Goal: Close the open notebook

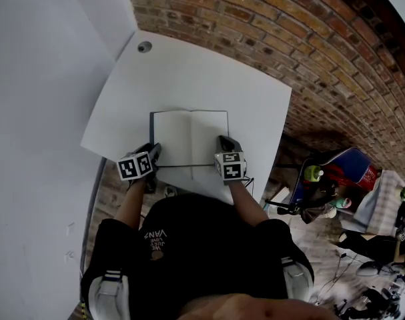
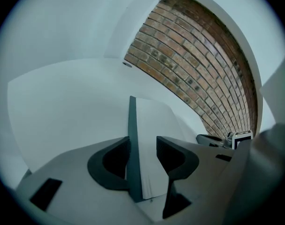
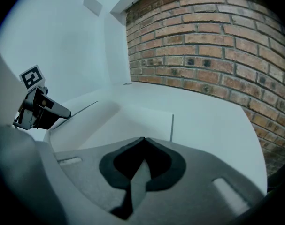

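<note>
The open notebook lies flat on the white table, its white pages up and its dark cover edge showing round them. At its near left corner is my left gripper. In the left gripper view, this gripper stands open, with the left cover and its pages raised on edge between the jaws. A gap shows beside the pages. My right gripper sits at the near right corner. In the right gripper view its tips meet, shut, over the right page.
A round cable hole sits in the table's far left corner. A brick wall runs behind the table and a white wall along its left. Bags and clutter lie on the floor to the right.
</note>
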A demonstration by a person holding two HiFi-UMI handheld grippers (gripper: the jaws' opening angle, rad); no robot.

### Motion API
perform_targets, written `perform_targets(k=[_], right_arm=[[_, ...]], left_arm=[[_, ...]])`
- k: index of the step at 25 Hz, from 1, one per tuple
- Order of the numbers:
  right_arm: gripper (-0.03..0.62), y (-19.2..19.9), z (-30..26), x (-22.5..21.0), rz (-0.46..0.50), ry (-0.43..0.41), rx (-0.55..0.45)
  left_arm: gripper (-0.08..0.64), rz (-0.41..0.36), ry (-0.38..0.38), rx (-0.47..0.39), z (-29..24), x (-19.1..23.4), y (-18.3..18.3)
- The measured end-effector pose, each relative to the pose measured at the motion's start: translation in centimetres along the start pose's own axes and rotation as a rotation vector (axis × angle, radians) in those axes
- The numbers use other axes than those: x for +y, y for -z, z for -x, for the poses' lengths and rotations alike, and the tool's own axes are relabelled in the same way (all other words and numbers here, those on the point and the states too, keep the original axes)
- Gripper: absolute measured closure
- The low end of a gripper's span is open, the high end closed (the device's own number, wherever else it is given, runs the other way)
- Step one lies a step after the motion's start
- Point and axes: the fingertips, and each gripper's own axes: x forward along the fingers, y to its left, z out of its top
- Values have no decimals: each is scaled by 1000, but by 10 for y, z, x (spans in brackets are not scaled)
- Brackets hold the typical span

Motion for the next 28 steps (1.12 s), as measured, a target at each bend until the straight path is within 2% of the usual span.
perform_targets(k=[2,3,7,9,14,19,28], right_arm=[[594,-1,0,0,1,1,-3],[594,-1,0,-1,1,1,-4],[594,-1,0,-1,1,1,-3],[594,0,0,-1,2,1,-5],[594,0,0,-1,3,-1,-1],[594,1,-1,-1,1,-4,-2],[594,1,-1,-3,7,-2,-5]], left_arm=[[376,21,12,1,-1,-1,1],[402,43,21,3,-2,-1,1],[432,115,45,-1,-1,1,3],[475,128,49,-2,-1,2,2],[531,126,37,8,0,6,2],[534,130,45,20,1,5,2],[534,174,124,-28,13,-9,-8]])
